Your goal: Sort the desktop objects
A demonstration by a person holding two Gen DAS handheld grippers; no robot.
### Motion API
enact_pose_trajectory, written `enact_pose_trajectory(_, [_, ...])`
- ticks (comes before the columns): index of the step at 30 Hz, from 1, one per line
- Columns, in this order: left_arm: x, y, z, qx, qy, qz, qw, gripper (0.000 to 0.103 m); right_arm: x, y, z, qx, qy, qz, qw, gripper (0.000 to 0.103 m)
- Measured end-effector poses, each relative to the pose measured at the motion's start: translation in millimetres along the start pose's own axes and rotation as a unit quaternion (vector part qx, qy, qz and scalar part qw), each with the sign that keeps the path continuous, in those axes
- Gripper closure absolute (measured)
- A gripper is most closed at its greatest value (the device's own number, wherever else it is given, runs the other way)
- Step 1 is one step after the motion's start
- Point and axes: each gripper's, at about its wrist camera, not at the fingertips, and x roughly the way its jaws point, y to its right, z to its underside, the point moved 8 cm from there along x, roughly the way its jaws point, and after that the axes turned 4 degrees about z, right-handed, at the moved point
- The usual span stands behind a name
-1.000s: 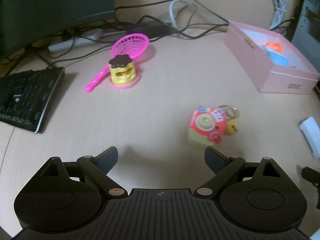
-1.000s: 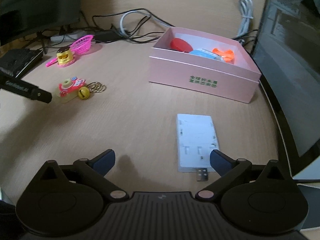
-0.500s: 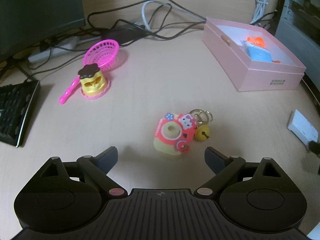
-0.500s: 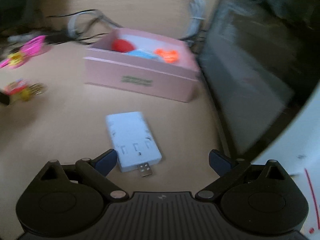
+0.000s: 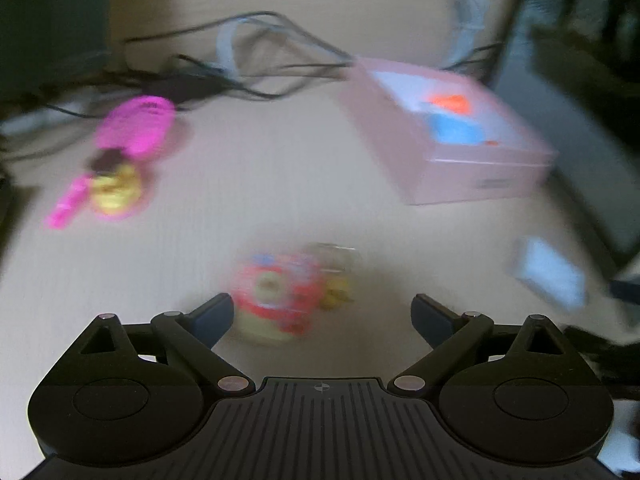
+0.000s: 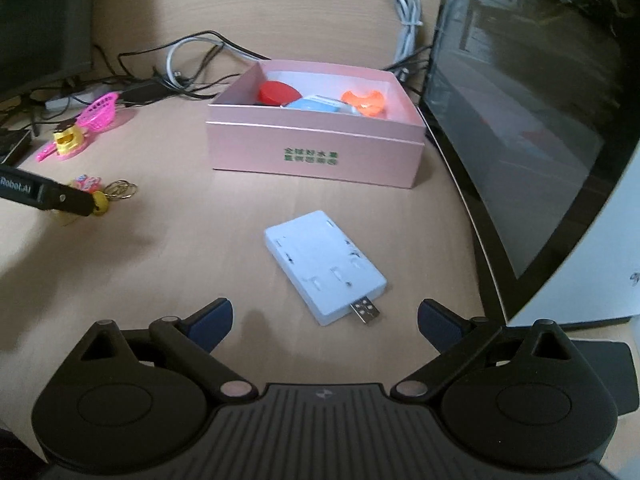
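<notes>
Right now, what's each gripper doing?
Left gripper: open, empty, toy keychain lies ahead.
Right gripper: open, empty, white USB hub lies ahead.

Cables [image 6: 192,68] tangled behind; monitor [image 6: 532,128] at right edge.

pink box [image 6: 316,152]: 1 | white USB hub [image 6: 325,266]: 1 | keychain toy [image 5: 280,300]: 1 | pink strainer [image 6: 98,112]: 1

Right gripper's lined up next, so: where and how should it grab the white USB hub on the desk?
Grip the white USB hub across its two long edges, mid-body, coming from above. It lies flat and slanted, plug end toward the open right gripper, so I'd turn the wrist to match the slant. The thin metal plug looks like a poor hold.
</notes>
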Motion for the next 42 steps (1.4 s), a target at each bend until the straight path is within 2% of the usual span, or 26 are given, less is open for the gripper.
enact_pose_trajectory(3, [-8, 31, 5, 0.019, -0.003, 0.101, 0.9947, 0.004, 2, 2, -1, 0.003, -0.002, -0.001, 1.0, 0.004])
enact_pose_trajectory(4, [-13, 39, 6, 0.035, 0.004, 0.115, 0.9927, 0.004, 2, 2, -2, 0.003, -0.001, 0.0, 1.0, 0.004])
enact_pose_trajectory(5, [-16, 43, 7, 0.053, 0.01, 0.112, 0.9922, 0.004, 1, 3, -2, 0.003, 0.0, 0.0, 1.0, 0.004])
enact_pose_trajectory(8, [-11, 28, 5, 0.094, 0.008, 0.015, 0.9954, 0.004, 0, 4, -2, 0.002, 0.003, -0.002, 1.0, 0.004])
enact_pose_trajectory(10, [-1, 7, 2, 0.078, -0.011, -0.049, 0.9957, 0.004, -2, 3, -2, -0.002, 0.005, -0.003, 1.0, 0.004])
enact_pose_trajectory(12, [6, -7, 1, 0.04, -0.021, -0.058, 0.9973, 0.004, -3, 1, -2, -0.006, 0.008, -0.003, 1.0, 0.004])
enact_pose_trajectory(14, [9, -4, 1, 0.016, -0.024, -0.031, 0.9991, 0.004, -5, 2, -2, -0.006, 0.01, -0.004, 1.0, 0.004])
enact_pose_trajectory(16, [4, 18, 6, 0.019, -0.024, 0.042, 0.9986, 0.004, -5, 4, -2, -0.004, 0.009, -0.004, 1.0, 0.004])
enact_pose_trajectory(17, [0, 34, 9, 0.031, -0.028, 0.097, 0.9944, 0.004, -6, 5, -2, -0.003, 0.009, -0.004, 1.0, 0.004])
enact_pose_trajectory(18, [-6, 48, 12, 0.049, -0.026, 0.135, 0.9893, 0.004, -6, 6, -2, -0.002, 0.009, -0.002, 1.0, 0.004])
enact_pose_trajectory(19, [-13, 58, 15, 0.077, -0.016, 0.149, 0.9858, 0.004, -7, 8, -2, -0.001, 0.009, 0.0, 1.0, 0.004])
enact_pose_trajectory(20, [-16, 62, 17, 0.102, -0.006, 0.141, 0.9847, 0.004, -7, 9, -3, 0.001, 0.01, 0.001, 1.0, 0.004])
enact_pose_trajectory(22, [-14, 58, 17, 0.139, 0.006, 0.084, 0.9867, 0.004, -9, 9, -3, 0.003, 0.011, 0.001, 1.0, 0.004])
enact_pose_trajectory(25, [5, 35, 10, 0.14, -0.001, -0.004, 0.9901, 0.004, -11, 7, -1, 0.0, 0.011, -0.002, 1.0, 0.004])
enact_pose_trajectory(27, [16, 24, 4, 0.136, 0.002, -0.028, 0.9904, 0.004, -11, 5, 0, -0.002, 0.011, -0.006, 1.0, 0.004])
enact_pose_trajectory(29, [28, 22, -1, 0.128, -0.002, -0.033, 0.9912, 0.006, -12, 4, 0, -0.004, 0.011, -0.007, 1.0, 0.004])
enact_pose_trajectory(31, [37, 22, -5, 0.117, -0.008, -0.033, 0.9925, 0.018, -13, 4, 0, -0.006, 0.011, -0.012, 1.0, 0.004])
enact_pose_trajectory(32, [41, 21, -5, 0.113, -0.013, -0.032, 0.9931, 0.028, -13, 3, -1, -0.006, 0.011, -0.016, 1.0, 0.004])
enact_pose_trajectory(34, [42, 25, -8, 0.115, -0.007, -0.036, 0.9927, 0.04, -12, 2, -3, -0.011, 0.009, -0.026, 1.0, 0.004])
enact_pose_trajectory(38, [31, 27, 1, 0.107, -0.009, -0.03, 0.9938, 0.04, -5, 0, -10, -0.026, 0.012, -0.04, 0.999, 0.004])
enact_pose_trajectory(42, [13, 27, 23, 0.09, -0.021, -0.059, 0.994, 0.04, 16, 2, -18, -0.016, 0.005, -0.042, 0.999, 0.004])
